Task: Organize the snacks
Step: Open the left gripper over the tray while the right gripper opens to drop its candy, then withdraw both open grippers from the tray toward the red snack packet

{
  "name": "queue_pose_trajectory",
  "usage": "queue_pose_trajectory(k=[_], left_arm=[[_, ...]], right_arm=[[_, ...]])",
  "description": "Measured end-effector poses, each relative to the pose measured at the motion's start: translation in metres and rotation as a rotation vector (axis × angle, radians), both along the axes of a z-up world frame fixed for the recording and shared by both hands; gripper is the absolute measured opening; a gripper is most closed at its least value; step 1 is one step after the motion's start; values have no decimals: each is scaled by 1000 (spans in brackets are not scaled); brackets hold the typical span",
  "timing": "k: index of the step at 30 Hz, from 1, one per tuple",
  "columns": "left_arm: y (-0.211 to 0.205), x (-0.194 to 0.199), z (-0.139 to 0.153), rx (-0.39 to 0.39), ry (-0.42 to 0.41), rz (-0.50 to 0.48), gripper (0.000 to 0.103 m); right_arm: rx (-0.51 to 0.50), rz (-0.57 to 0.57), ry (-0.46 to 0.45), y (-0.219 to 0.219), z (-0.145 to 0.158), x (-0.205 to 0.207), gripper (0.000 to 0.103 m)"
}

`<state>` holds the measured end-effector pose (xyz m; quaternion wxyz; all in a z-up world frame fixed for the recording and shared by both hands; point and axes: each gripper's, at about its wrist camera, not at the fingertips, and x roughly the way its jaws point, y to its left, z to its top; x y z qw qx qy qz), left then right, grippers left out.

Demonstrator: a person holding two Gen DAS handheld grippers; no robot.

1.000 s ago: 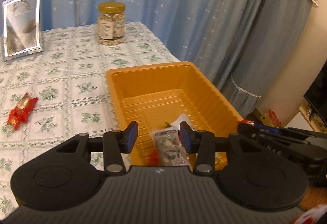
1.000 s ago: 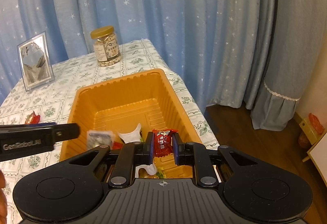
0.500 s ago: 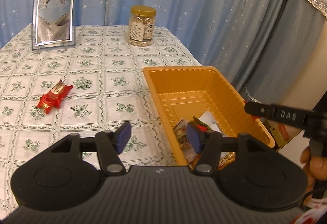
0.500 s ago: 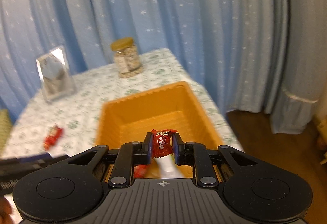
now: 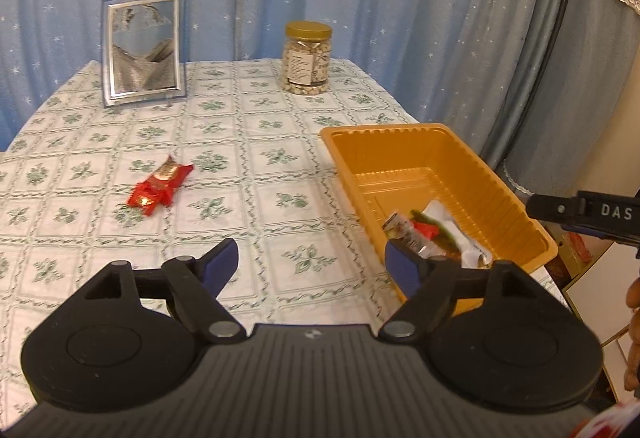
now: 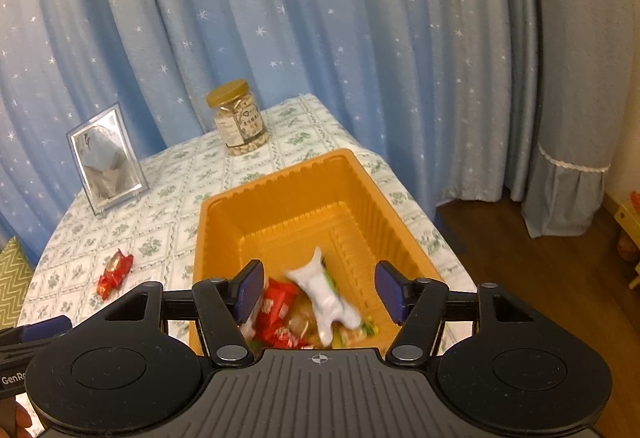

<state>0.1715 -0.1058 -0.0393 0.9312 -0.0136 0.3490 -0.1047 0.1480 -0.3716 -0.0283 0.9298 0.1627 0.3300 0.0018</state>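
Released, red snack [image 6: 276,312] lies in tray [image 6: 280,194]; right gripper [image 6: 318,290] spread above.

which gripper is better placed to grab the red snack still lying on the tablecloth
Left. The left gripper is open over the tablecloth, facing the red snack packet. The right gripper, jaws just opened and empty, hangs over the orange tray.
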Motion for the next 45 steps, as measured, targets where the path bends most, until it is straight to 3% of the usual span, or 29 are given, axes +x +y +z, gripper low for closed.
queue_pose_trajectory(k=[8,21,30,45], left_arm=[[36,-25,13,7,-21,43,86],[101,-52,24,42,-77,159,96],[132,-46,22,-2,-8,202,96],[165,6,-8,31,35,238,96]], right_arm=[[11,56,-17,32,16,-27,62],[-32,178,-23,100,22,-32,62],[-59,246,-37,134,24,-19,62],[-85,334,-24,187,-1,40,62]])
